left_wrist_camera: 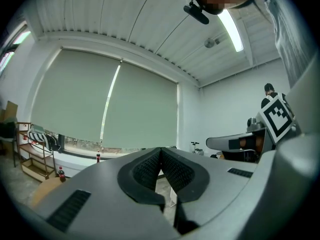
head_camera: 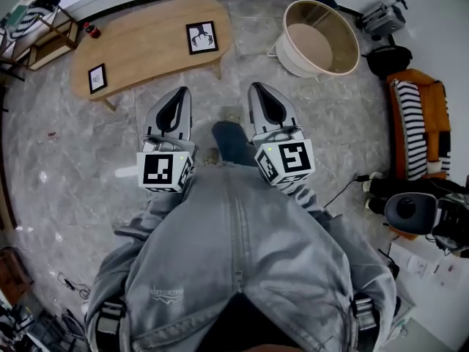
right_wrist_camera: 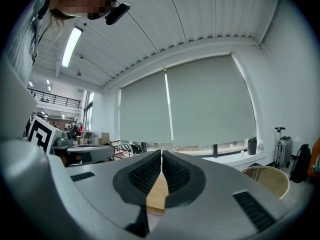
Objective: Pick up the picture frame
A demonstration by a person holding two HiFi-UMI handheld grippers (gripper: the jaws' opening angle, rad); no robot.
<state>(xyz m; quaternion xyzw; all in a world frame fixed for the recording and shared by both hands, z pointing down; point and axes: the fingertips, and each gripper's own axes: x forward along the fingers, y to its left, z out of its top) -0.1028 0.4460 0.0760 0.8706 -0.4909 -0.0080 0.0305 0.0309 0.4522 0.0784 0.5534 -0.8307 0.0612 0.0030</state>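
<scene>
Standing back from the wooden table (head_camera: 146,46), the person holds both grippers out level, and the job has not really begun. Nothing has been picked up yet. All of it is left to do: get close to the table, open a gripper, close it on a frame and lift.

The left gripper (head_camera: 179,92) is closed tight, its two dark pads pressed together with nothing between them. The right gripper (head_camera: 260,86) is the same, closed up and empty. Both are over the grey floor, well apart from the table.

There are two picture frames on the table, and I cannot tell which one is meant. The bigger frame (head_camera: 201,37) is near the right end of the table, closer to the far edge. It has a thin black rim and a white picture with a dark drawing on it. The small frame (head_camera: 97,78) is near the left end, close to the front edge. It also has a black rim and a white middle with a small dark shape. I cannot tell if they lie flat or are propped up.

The thin rims look easy to pinch from the side, I think.
</scene>
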